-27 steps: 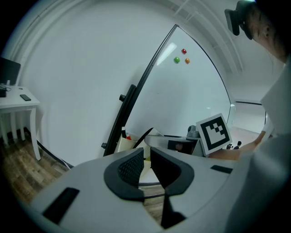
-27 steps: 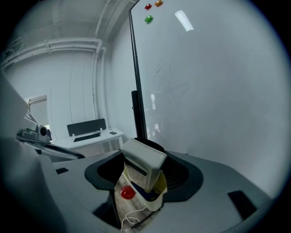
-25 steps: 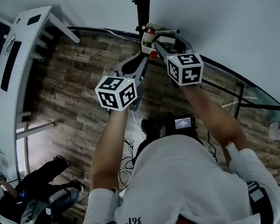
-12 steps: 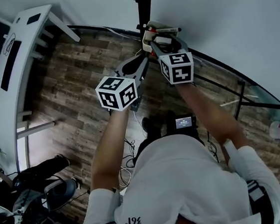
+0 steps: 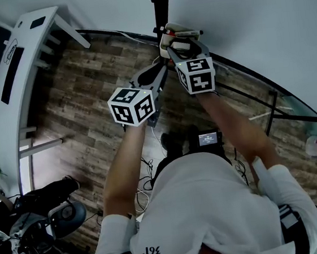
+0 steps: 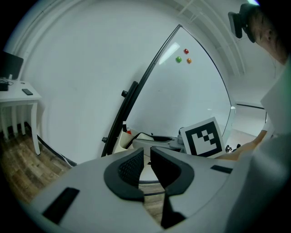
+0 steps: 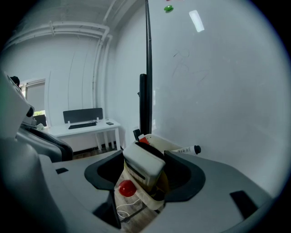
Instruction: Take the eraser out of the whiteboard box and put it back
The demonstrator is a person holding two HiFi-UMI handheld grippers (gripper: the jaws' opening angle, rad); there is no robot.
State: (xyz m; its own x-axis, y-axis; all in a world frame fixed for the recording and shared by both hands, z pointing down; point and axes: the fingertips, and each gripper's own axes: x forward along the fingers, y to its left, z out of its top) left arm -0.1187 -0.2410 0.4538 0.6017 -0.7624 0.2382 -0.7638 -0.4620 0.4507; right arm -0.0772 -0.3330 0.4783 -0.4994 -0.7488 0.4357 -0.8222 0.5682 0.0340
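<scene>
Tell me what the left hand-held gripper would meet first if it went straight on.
Probably the right hand-held gripper, which lies across the line just ahead of it at the whiteboard box; depth is unclear.

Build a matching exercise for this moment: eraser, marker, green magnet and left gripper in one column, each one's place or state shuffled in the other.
Column one:
1. eraser
2. marker
3. green magnet
4. left gripper

Column two:
A. stuck on the whiteboard
B. nothing between its jaws
C. held between the jaws of the right gripper
D. lying by the rim of the box

Pairs: 1-C, 2-D, 3-A, 4-B
</scene>
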